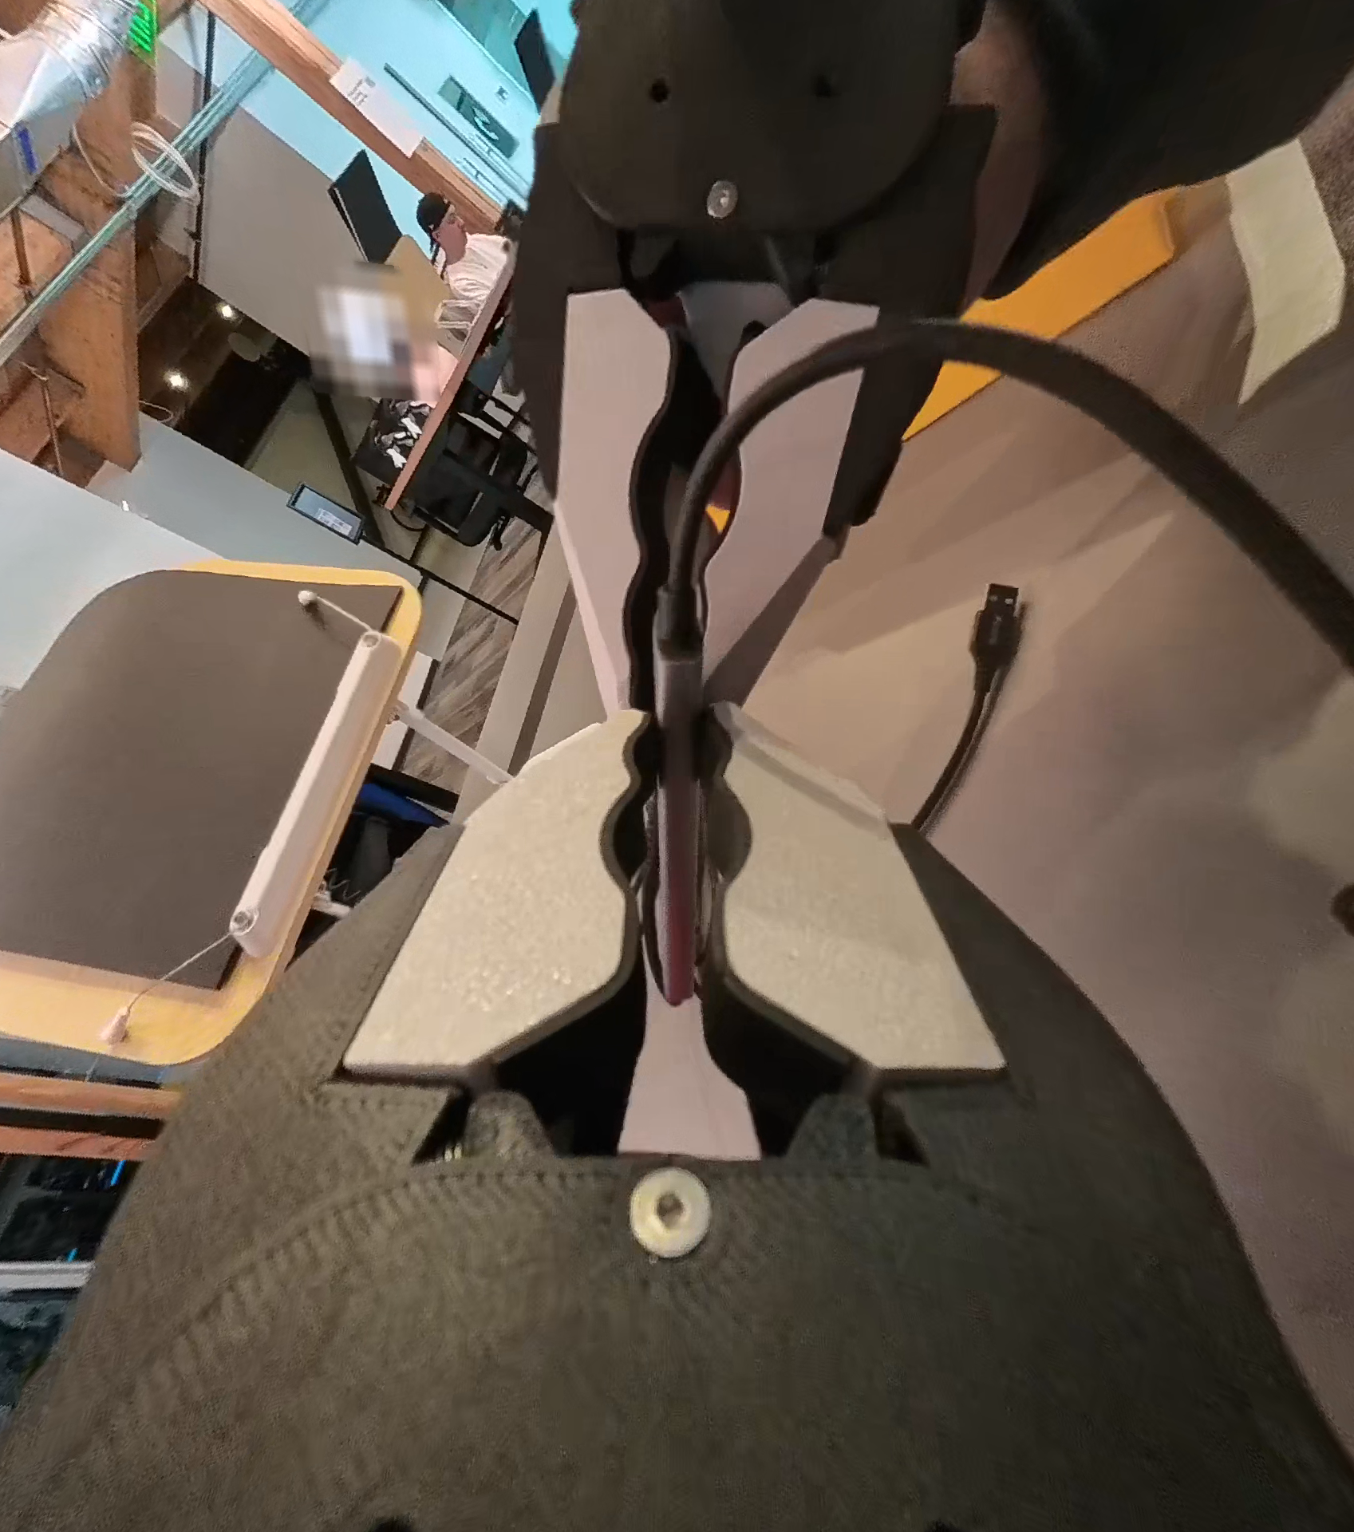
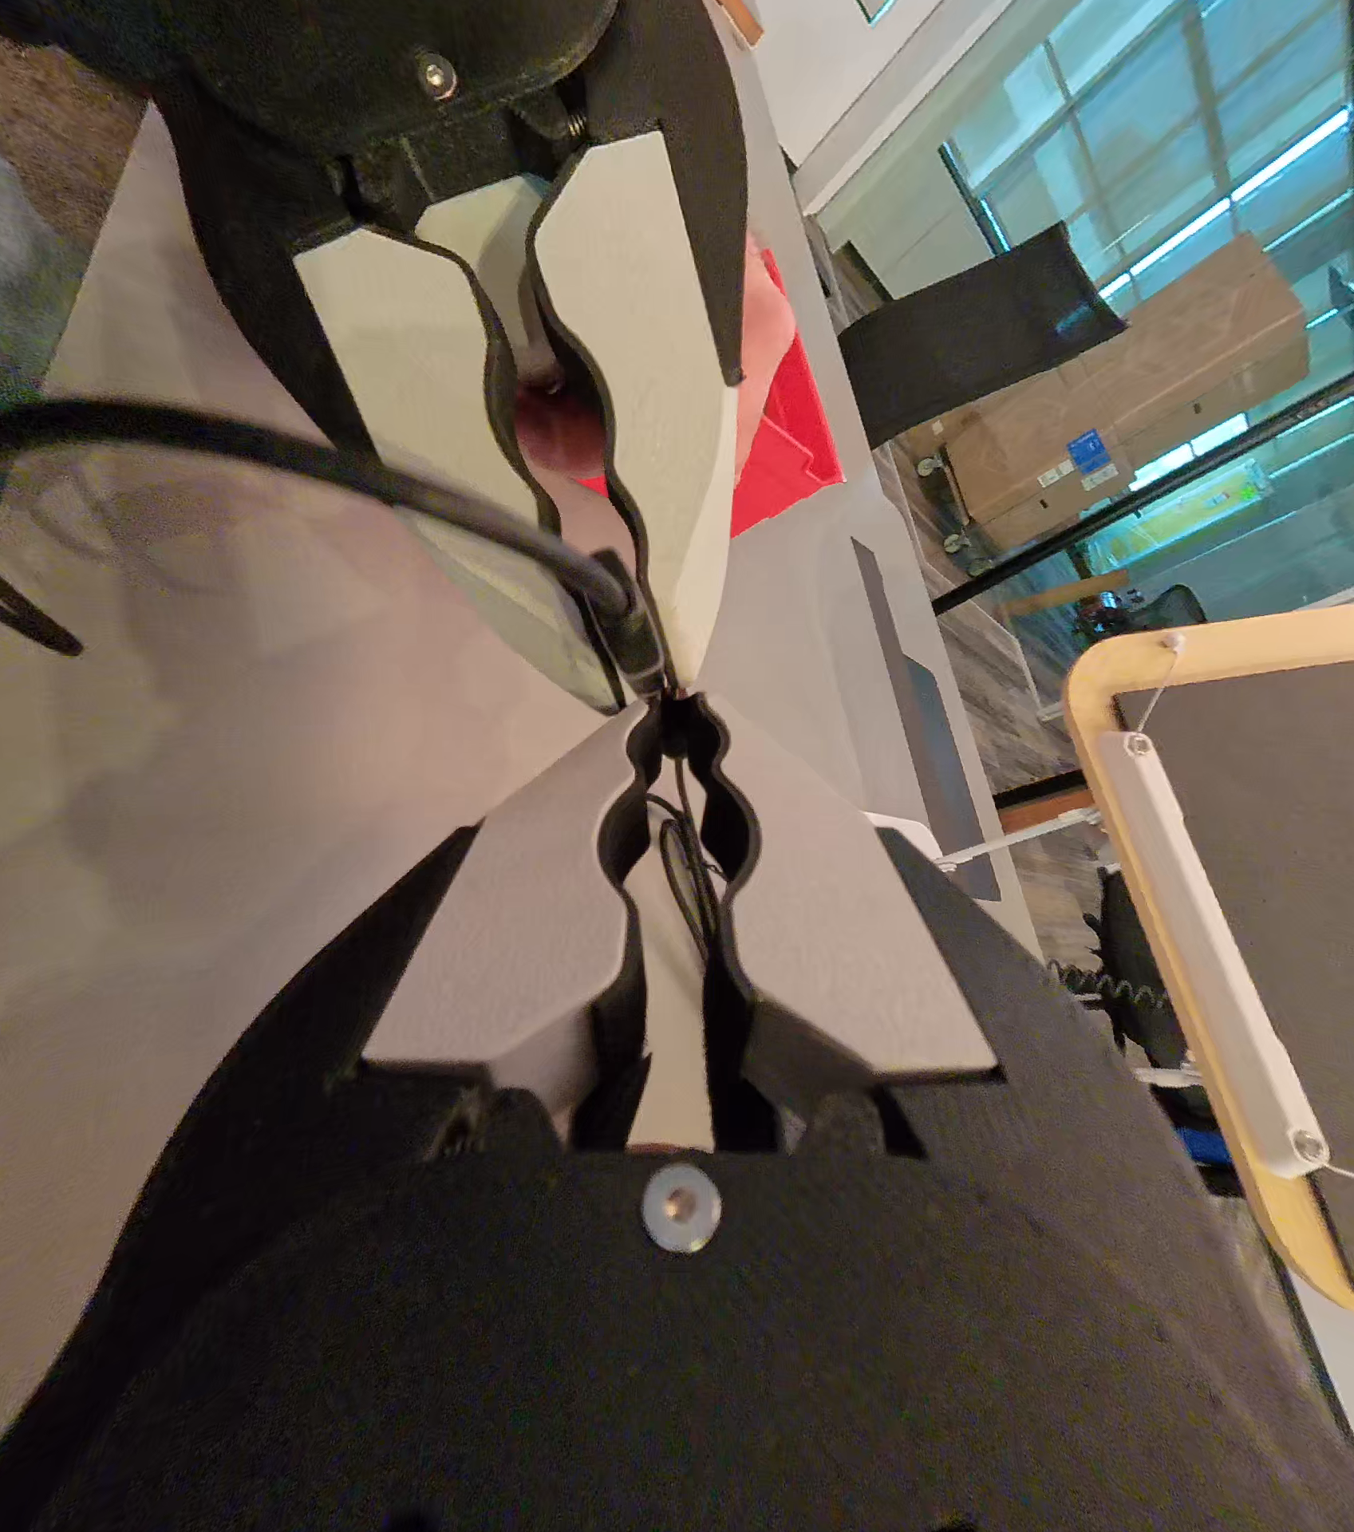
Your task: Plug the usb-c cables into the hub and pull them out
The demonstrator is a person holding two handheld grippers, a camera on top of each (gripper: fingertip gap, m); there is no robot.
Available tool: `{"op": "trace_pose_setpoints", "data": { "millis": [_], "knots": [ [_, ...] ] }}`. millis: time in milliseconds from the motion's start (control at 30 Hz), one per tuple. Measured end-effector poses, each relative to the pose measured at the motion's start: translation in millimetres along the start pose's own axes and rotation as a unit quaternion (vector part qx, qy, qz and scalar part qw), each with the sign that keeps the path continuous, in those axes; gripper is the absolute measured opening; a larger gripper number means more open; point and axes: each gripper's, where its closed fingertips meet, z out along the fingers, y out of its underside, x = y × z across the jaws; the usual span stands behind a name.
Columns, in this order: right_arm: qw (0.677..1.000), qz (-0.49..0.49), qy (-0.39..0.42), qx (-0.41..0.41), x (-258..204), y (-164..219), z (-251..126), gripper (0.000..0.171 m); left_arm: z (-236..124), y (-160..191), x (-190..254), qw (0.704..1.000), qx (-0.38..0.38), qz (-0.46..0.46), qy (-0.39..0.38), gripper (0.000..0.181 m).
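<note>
Left side: small side table (image 1: 118,787) with a dark top, off the work area, not involved.

Centre, left wrist view: my left gripper (image 1: 677,746) is pressed together on the hub (image 1: 677,870), a thin dark slab seen edge-on and held off the table (image 1: 1113,663). 1 black cable (image 1: 1154,414) leaves the hub's far end and arcs away to the right.

Right of that: 1 loose plug (image 1: 1001,613) lies flat on the table, well apart from both grippers, not yet handled.

Right wrist view: my right gripper (image 2: 677,721) has its tips closed on the cable plug (image 2: 630,630), right where it meets the hub's end. I cannot tell whether the plug is fully seated or partly out.

Risks from here, my judgement:
- The grip on the plug is at the very fingertips, so a pull could slip off the plug
- The 2 grippers meet at an angle. Pulling or pushing off-axis could bend the plug in its port
- The stiff cable arc could twist the hub in the left grip
- The sweeping cable may drag the loose plug
</note>
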Motion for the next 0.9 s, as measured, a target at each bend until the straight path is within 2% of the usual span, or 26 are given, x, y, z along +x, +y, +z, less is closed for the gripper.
{"op": "trace_pose_setpoints", "data": {
  "millis": [467,733,900],
  "knots": [
    [0.997,-0.039,0.050,-0.039,16.4,-2.6,-9.2,0.002,-5.4,-7.8,-9.7,0.996,-0.004,0.078,-0.046,0.009],
    [0.990,-0.108,0.055,-0.074,12.3,-5.3,-9.0,0.003,-8.5,-20.3,-11.0,0.993,0.007,0.103,-0.052,0.009],
    [0.989,-0.116,0.052,-0.074,10.3,-6.6,-10.6,0.003,-9.2,-21.5,-11.6,0.992,0.005,0.110,-0.053,0.009]
  ]
}}
